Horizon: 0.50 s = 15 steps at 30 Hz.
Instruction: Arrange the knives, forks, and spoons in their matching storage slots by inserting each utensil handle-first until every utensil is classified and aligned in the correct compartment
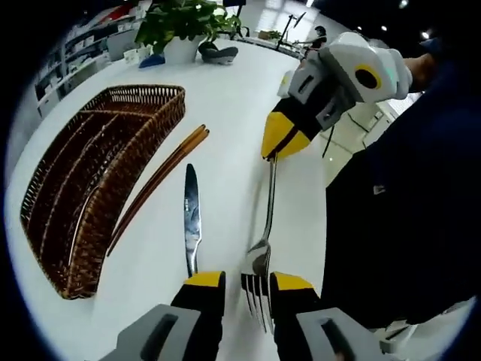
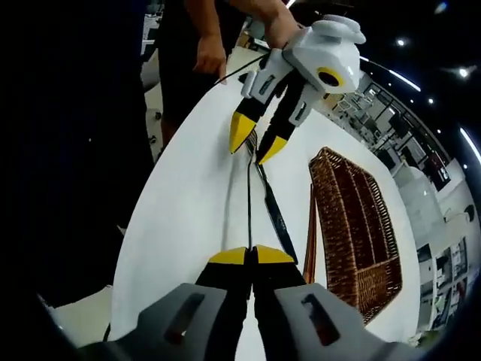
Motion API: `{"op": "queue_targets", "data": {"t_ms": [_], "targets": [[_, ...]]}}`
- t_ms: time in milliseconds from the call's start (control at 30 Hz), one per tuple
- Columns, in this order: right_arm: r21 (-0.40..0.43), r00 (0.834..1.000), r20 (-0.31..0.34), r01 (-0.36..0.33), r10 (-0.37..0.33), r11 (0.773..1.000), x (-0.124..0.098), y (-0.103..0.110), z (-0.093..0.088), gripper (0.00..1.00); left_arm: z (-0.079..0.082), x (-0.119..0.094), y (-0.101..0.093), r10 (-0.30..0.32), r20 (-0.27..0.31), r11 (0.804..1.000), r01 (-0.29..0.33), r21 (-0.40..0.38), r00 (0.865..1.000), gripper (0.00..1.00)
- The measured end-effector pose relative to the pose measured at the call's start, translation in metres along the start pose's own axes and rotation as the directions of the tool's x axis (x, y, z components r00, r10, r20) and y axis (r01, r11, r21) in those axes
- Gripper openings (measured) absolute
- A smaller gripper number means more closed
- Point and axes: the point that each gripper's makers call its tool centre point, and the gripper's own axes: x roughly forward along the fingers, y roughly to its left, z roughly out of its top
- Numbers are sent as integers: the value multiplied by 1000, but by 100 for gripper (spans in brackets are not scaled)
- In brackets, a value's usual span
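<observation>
Nearest you in the left gripper view, your left gripper [image 1: 246, 289] has its jaws apart with the fork [image 1: 262, 248] tines lying between the yellow tips; whether either tip touches the tines is unclear. The fork's handle runs toward 12 o'clock up to your right gripper [image 1: 279, 149], whose jaws are clamped on the handle's end. Just beside the fork at 10 o'clock lies the knife [image 1: 192, 218] on the white table [image 1: 233, 98], and beyond that a pair of brown chopsticks [image 1: 160, 183] along the near wall of the wicker tray [image 1: 98, 180]. The table edge [image 1: 319, 203] curves close at 3 o'clock beside the fork; open white surface stretches toward 12 o'clock up to a potted plant [image 1: 180, 26].

In the right gripper view, your right gripper [image 2: 252, 256] is closed on the thin fork handle [image 2: 249, 195], which leads to the left gripper [image 2: 255, 143] at 12 o'clock. The wicker tray [image 2: 353, 226] sits at 2 o'clock, the table edge [image 2: 150, 210] at 10 o'clock.
</observation>
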Motion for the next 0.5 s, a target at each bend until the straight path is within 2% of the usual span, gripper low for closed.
{"op": "queue_targets", "data": {"t_ms": [233, 400, 433, 500], "targets": [[86, 1000, 22, -17, 15, 996, -6, -5, 1, 0, 8, -11, 7, 72, 94, 997, -68, -42, 993, 40], [121, 999, 36, -38, 34, 992, -10, -11, -1, 0, 11, -17, 12, 128, 143, 991, -121, -56, 981, 47], [141, 998, 39, -52, 47, 989, -11, -14, -2, 0, 13, -20, 12, 145, 165, 989, -136, -66, 976, 48], [147, 998, 40, -62, 56, 987, -12, -19, -4, 0, 17, -22, 9, 145, 199, 988, -130, -87, 969, 46]]}}
